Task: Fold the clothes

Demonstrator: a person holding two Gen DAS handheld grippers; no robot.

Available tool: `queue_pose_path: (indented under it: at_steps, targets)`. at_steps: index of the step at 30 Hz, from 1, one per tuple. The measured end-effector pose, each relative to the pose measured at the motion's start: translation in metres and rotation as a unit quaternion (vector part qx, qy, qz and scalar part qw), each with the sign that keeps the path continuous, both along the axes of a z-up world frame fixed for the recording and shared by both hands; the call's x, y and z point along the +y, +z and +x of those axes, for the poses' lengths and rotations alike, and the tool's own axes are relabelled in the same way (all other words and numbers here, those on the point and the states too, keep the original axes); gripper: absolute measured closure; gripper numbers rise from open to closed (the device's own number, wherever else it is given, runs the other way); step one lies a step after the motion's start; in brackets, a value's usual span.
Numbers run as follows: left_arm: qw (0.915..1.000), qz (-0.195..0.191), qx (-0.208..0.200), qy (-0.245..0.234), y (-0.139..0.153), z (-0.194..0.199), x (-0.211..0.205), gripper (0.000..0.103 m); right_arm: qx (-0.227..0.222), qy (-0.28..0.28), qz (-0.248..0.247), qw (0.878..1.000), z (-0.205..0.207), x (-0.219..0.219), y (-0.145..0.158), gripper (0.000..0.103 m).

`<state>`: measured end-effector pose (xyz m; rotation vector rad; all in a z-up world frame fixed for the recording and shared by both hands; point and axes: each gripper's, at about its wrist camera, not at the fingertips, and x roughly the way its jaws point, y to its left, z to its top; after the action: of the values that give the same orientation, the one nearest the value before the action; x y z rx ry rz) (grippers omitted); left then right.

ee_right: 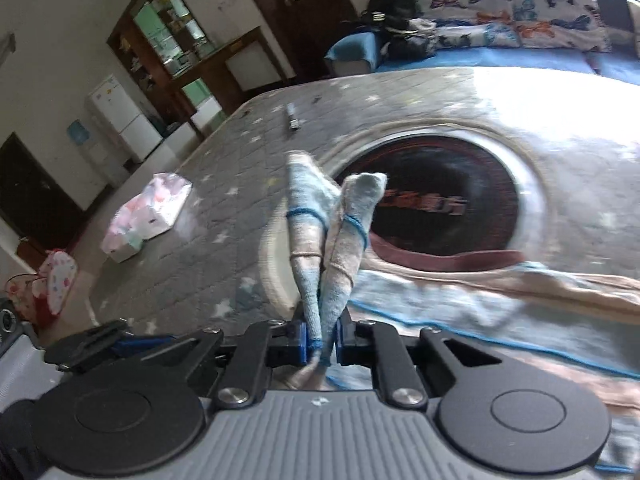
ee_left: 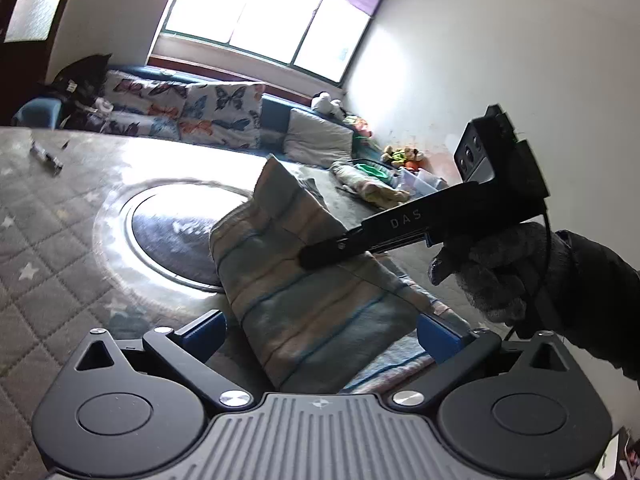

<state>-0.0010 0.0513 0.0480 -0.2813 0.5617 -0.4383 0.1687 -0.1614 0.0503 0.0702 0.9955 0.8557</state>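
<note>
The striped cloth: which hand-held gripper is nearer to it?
Right. The right hand-held gripper pinches the striped cloth; the left hand-held gripper stands open around it, not touching.

A big bright window (ee_left: 272,20) fills the white wall (ee_left: 500,60). A blue couch (ee_left: 276,114) has butterfly pillows (ee_left: 224,108). A dark wooden cabinet (ee_right: 188,48) stands by a white fridge (ee_right: 124,116)

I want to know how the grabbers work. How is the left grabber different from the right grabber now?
The left gripper stands wide open, its blue pads apart on either side of the striped pastel cloth; the right gripper is shut on a bunched fold of that cloth. The left one pinches nothing; the right one lifts the fabric. Both are black, two-fingered, with blue pads.
</note>
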Motion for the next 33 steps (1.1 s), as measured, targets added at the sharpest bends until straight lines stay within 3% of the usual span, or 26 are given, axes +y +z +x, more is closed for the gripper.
queue_pose_path:
  at_steps: [16, 33]
  targets:
    - [0.9992, 0.03, 0.023, 0.014, -0.01, 0.021, -0.02, 0.0, 0.005, -0.075, -0.02, 0.997, 0.016, -0.109, -0.008, 0.092]
    - [0.9974, 0.05, 0.052, 0.008, -0.02, 0.035, -0.034, 0.0, 0.024, -0.105, -0.016, 0.994, 0.03, -0.157, -0.032, 0.091]
